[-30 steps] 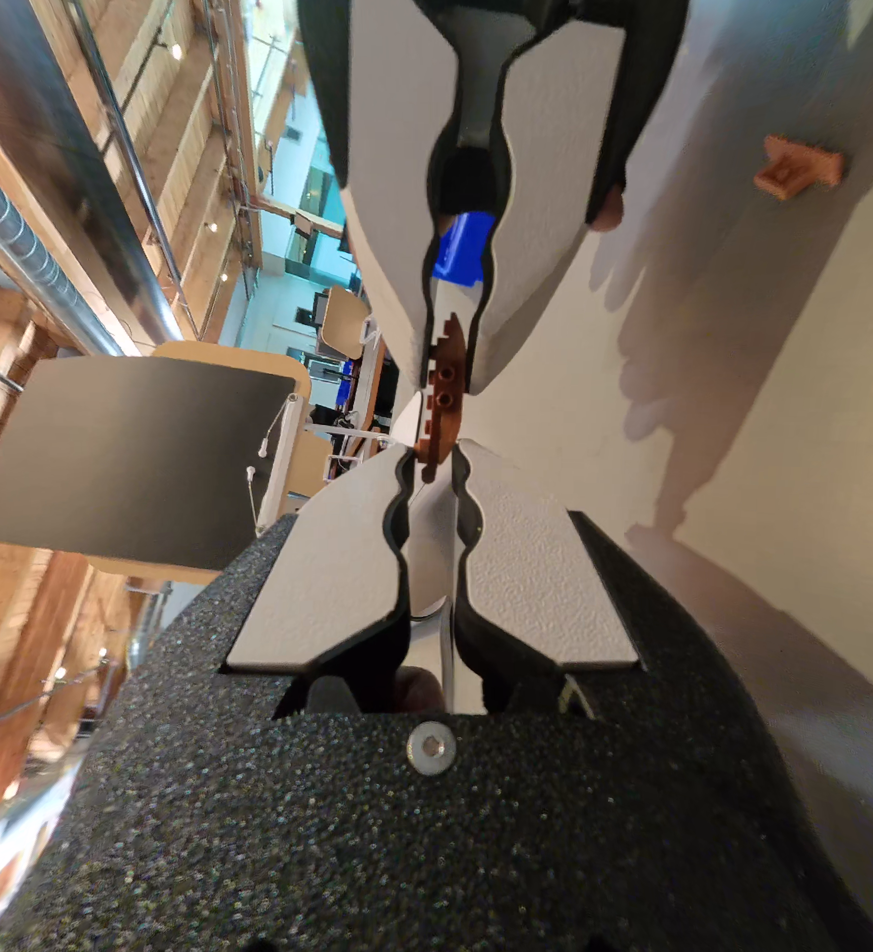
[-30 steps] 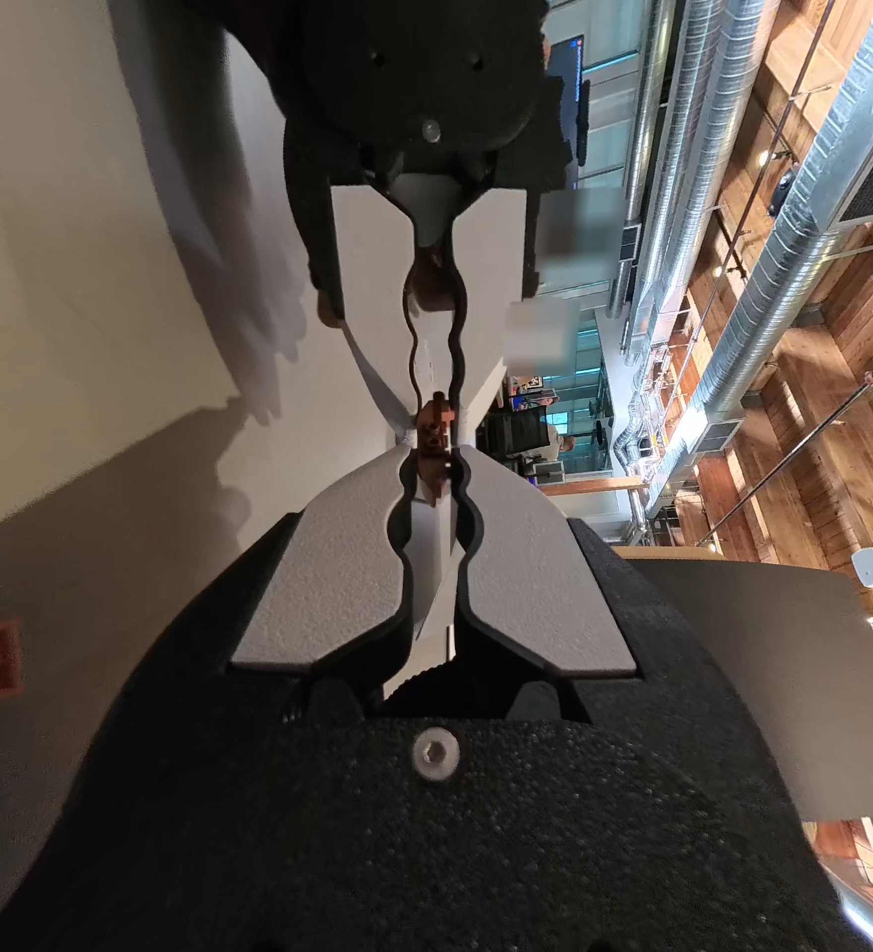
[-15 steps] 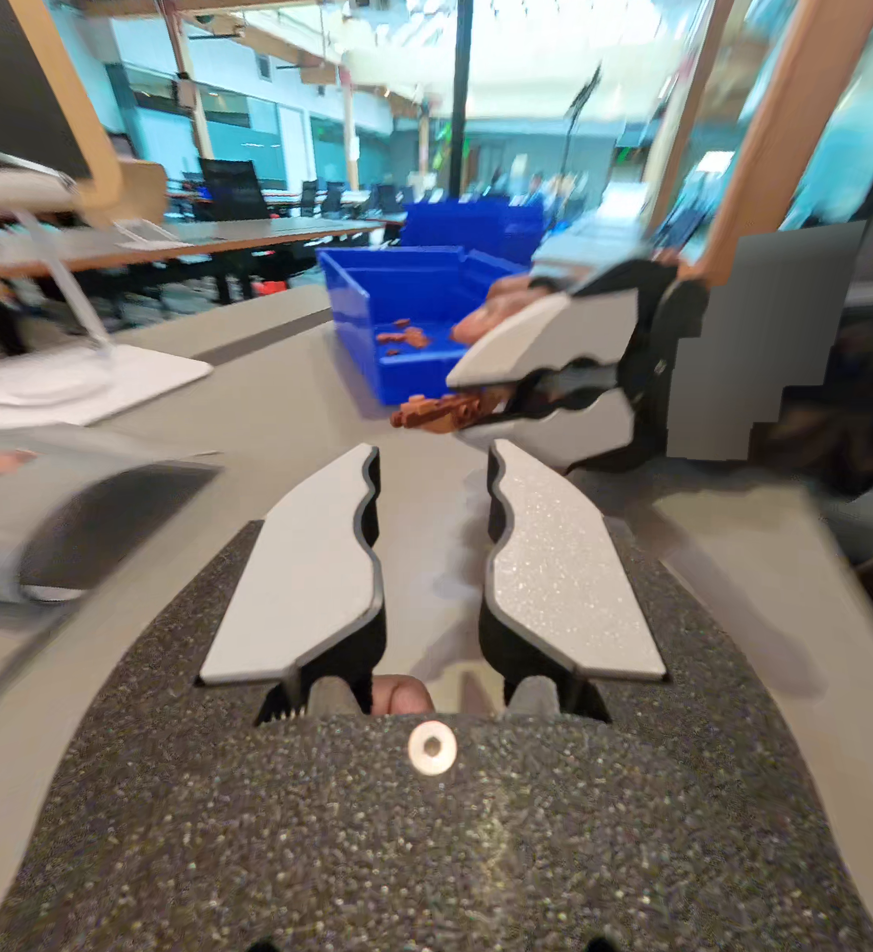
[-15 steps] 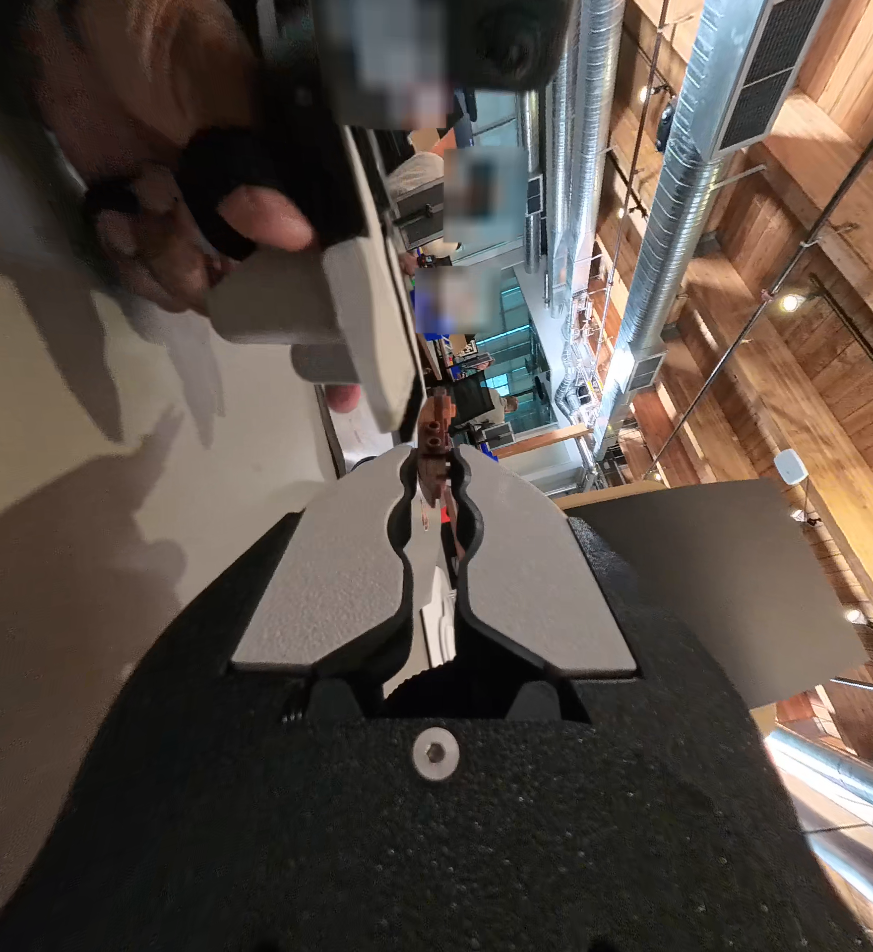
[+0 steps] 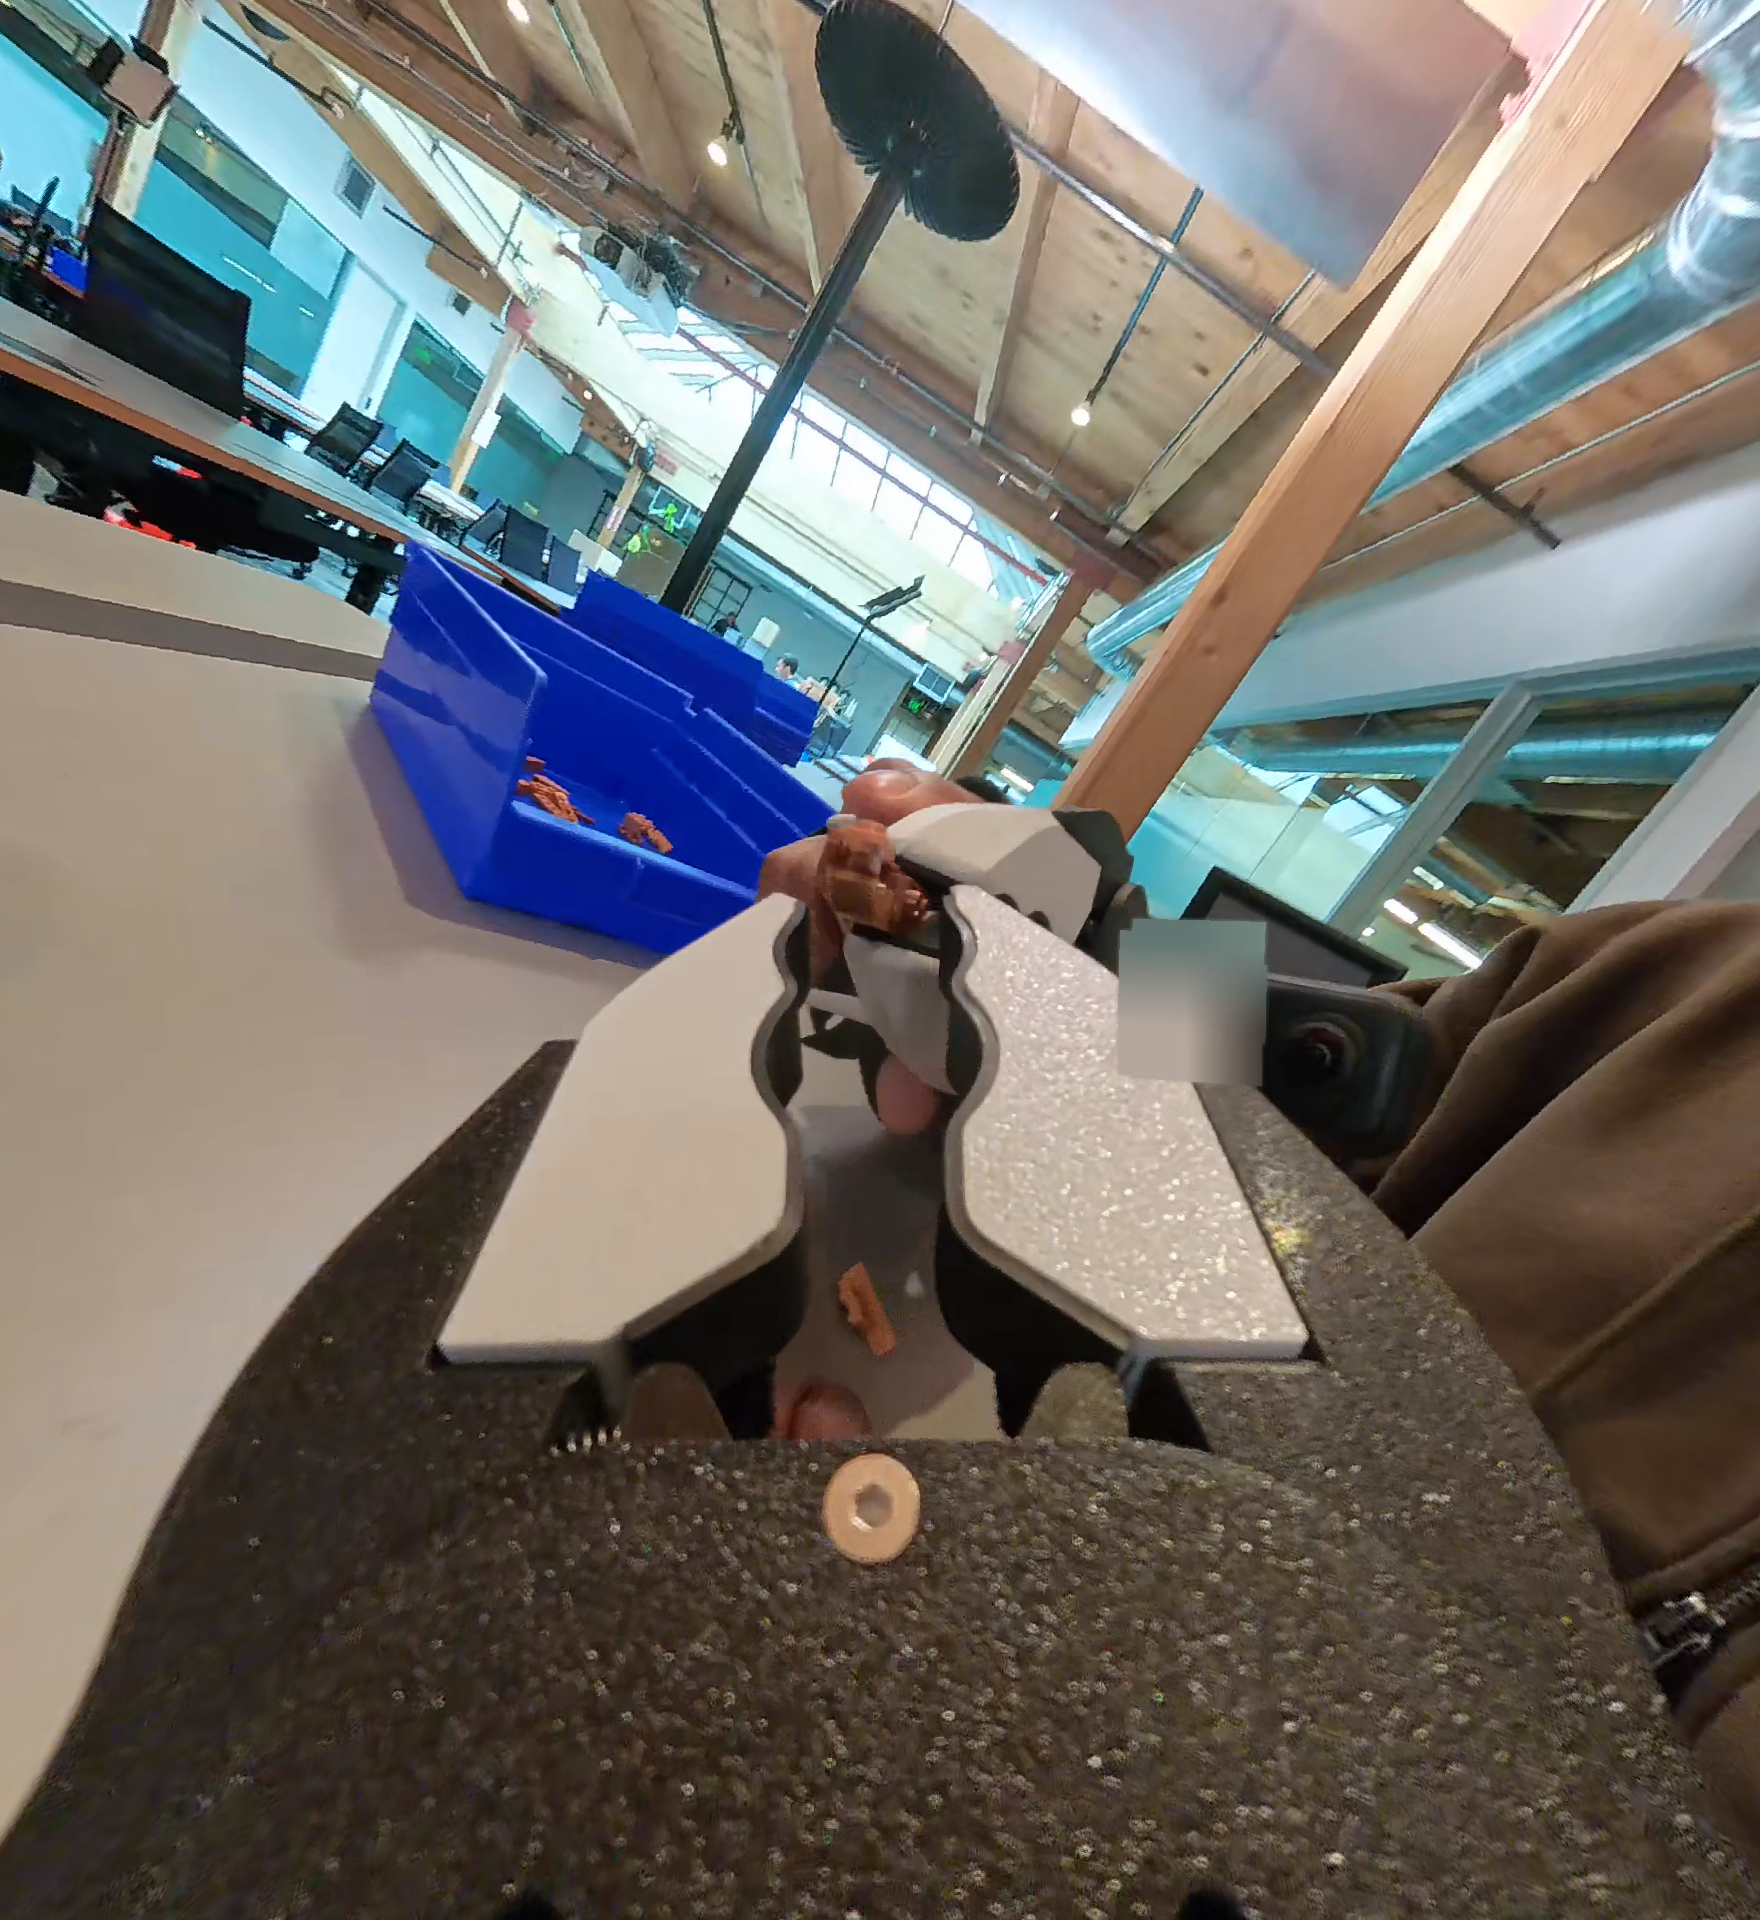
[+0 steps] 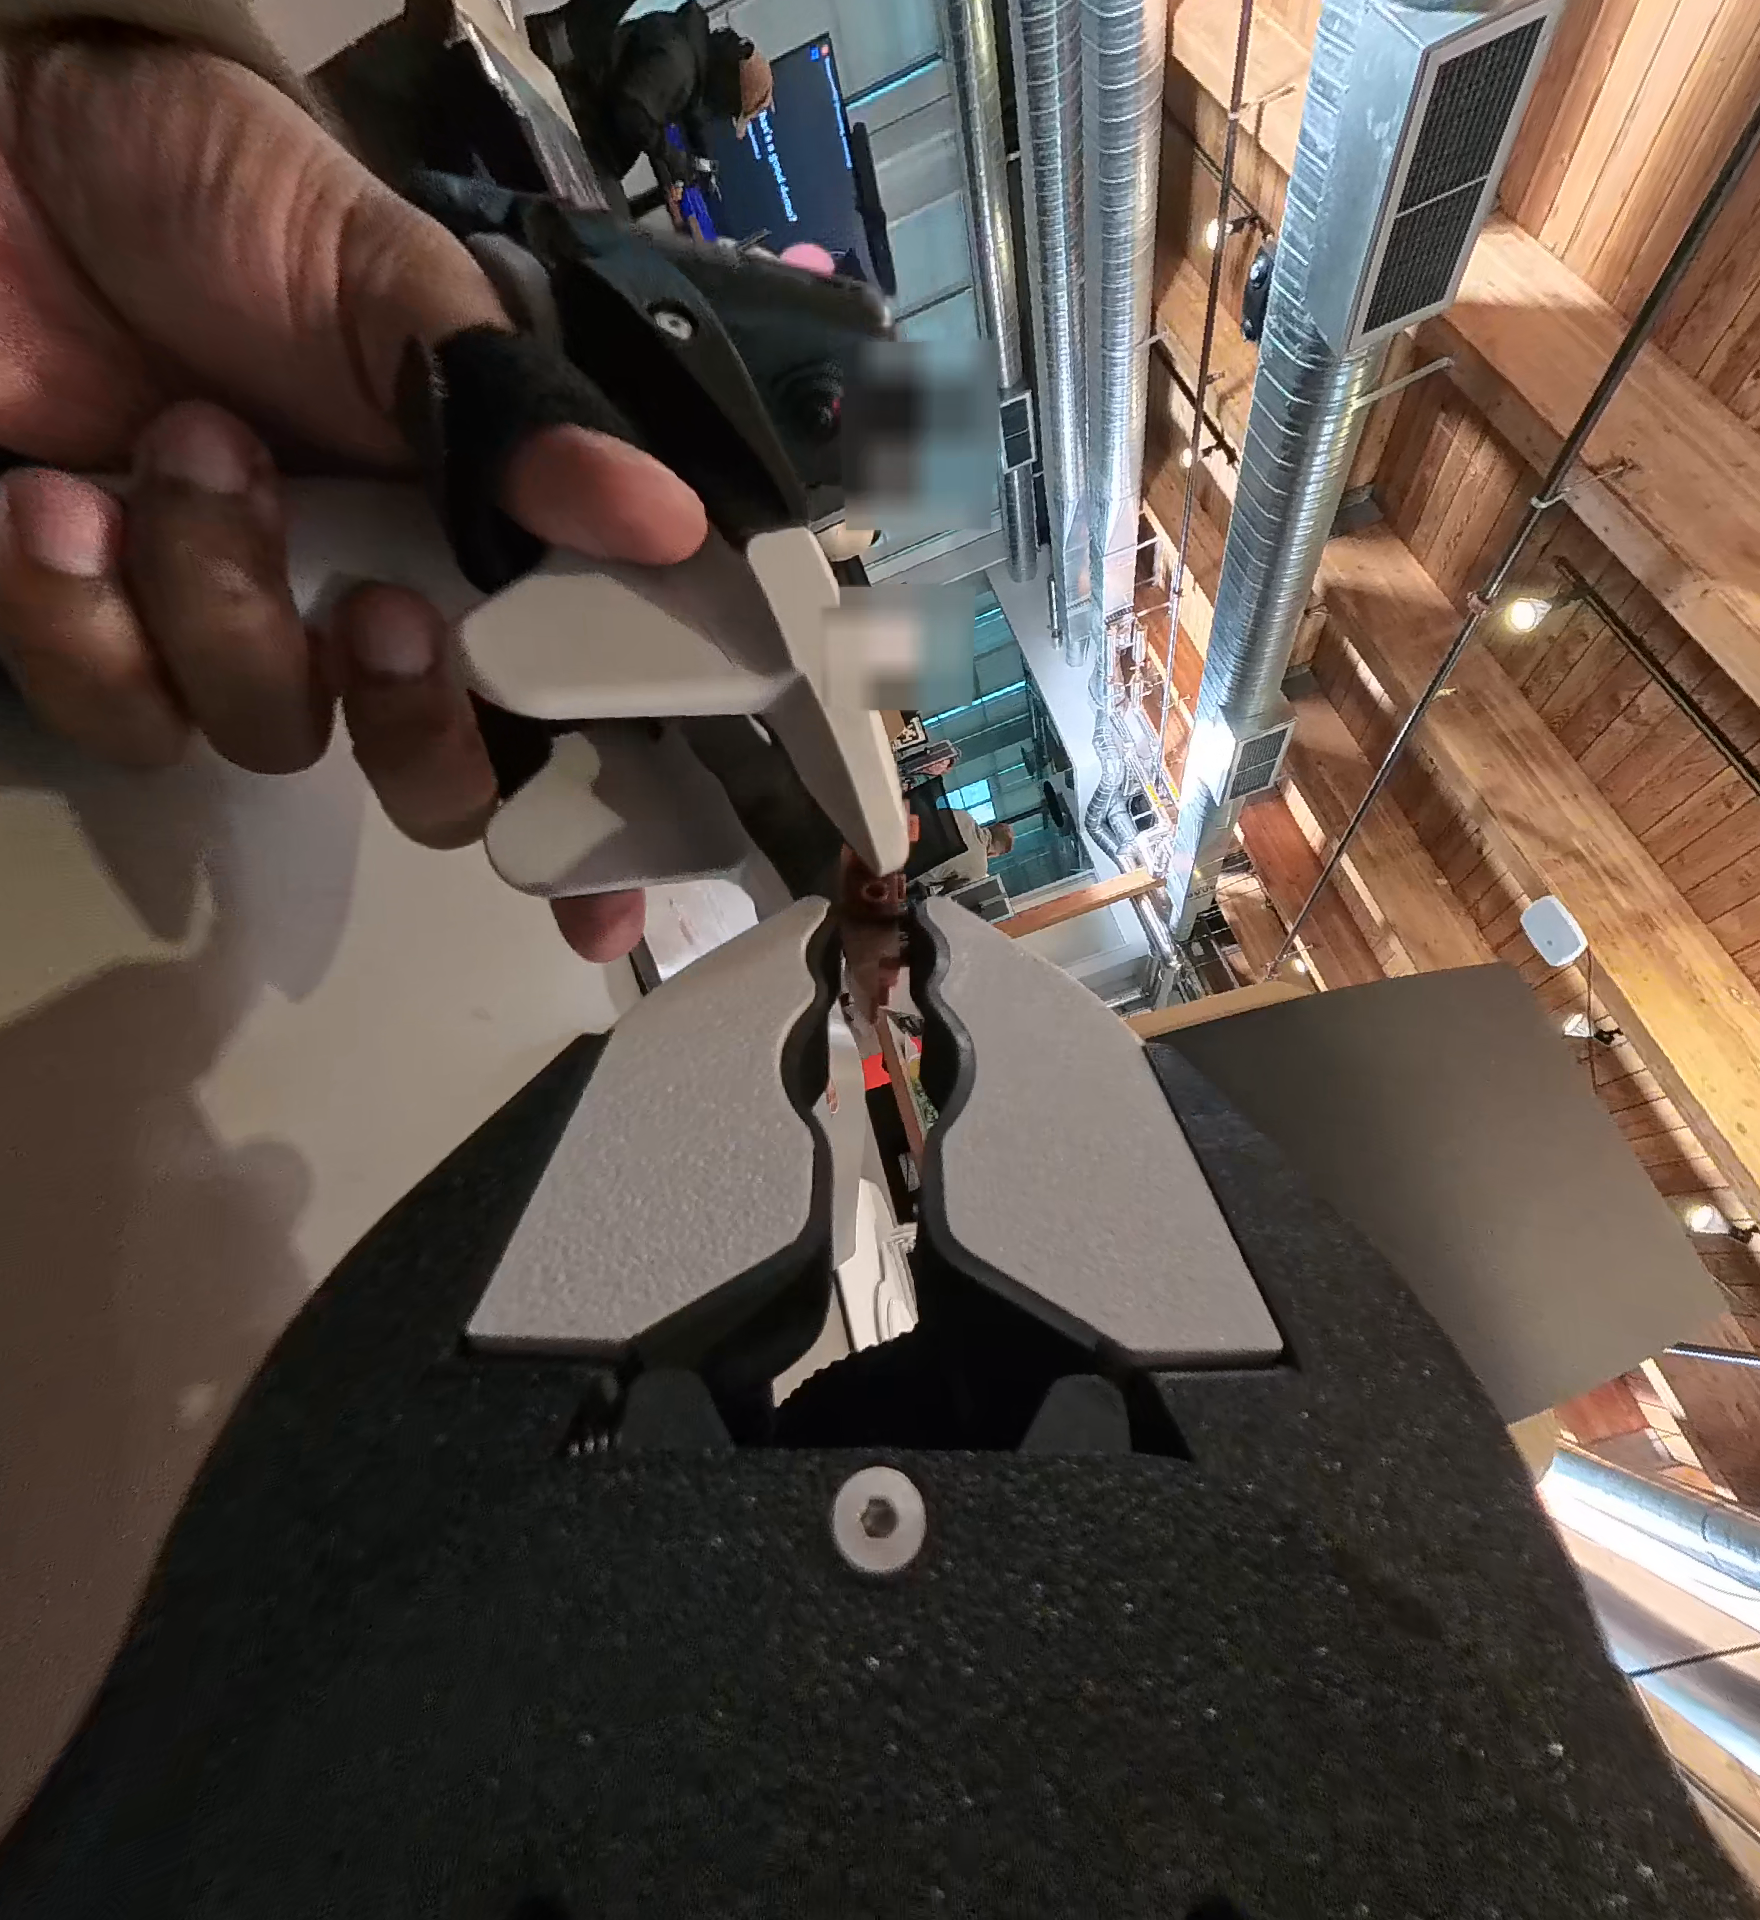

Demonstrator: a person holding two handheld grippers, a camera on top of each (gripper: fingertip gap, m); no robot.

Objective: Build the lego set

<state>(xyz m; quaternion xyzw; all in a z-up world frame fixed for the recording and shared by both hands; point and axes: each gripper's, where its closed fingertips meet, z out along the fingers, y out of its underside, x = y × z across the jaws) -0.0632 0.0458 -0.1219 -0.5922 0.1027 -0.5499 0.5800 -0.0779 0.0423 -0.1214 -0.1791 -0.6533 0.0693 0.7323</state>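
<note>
Left wrist view: left gripper [image 5: 871, 914] spread a little, closing around brown bricks [image 5: 860, 883] pinched in the right gripper [image 5: 917, 904], raised over the table [image 5: 180, 935]; blue bin [image 5: 585, 769] with spare pieces well beyond; one loose piece [image 5: 865, 1307] on the table under the fingers. Right wrist view: right gripper [image 6: 874, 920] pressed on the bricks [image 6: 874, 935], long axis along its fingers, left fingertip [image 6: 871, 821] touching their far end; exact grip of the left hard to make out, stud faces hidden.

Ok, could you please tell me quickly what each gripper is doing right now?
Left gripper: open, tips beside the brown lego piece.
Right gripper: shut on the brown lego piece.
</note>
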